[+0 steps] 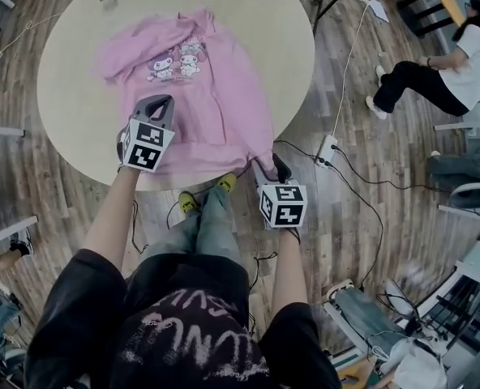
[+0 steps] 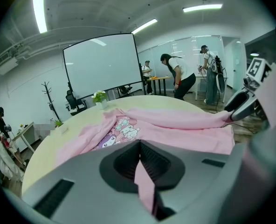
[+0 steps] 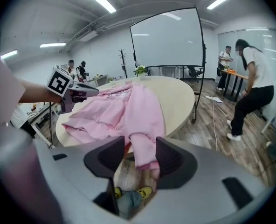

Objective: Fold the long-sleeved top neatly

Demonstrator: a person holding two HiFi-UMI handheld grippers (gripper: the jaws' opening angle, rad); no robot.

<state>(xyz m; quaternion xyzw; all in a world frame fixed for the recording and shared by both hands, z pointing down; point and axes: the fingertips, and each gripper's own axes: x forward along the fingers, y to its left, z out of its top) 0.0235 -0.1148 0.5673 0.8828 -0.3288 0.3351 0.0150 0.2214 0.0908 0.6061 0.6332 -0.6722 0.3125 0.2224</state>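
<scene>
The top (image 1: 207,87) lies spread on the round desk (image 1: 280,31), print side up, with its near edge at the rim in front of you. Your left hand-held gripper (image 1: 160,105) is clenched on a fold of that edge. Your right hand-held gripper (image 1: 270,168) is released, jaws apart, with an end of the top hanging between them.

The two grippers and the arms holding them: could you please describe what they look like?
Both the left gripper and the right gripper have smooth grey moulded bodies, and each carries a white cube printed with black square markers. Their gripper views show dark ribbed pads lining the jaws. The person wears a black short-sleeved T-shirt with pale lettering.
</scene>
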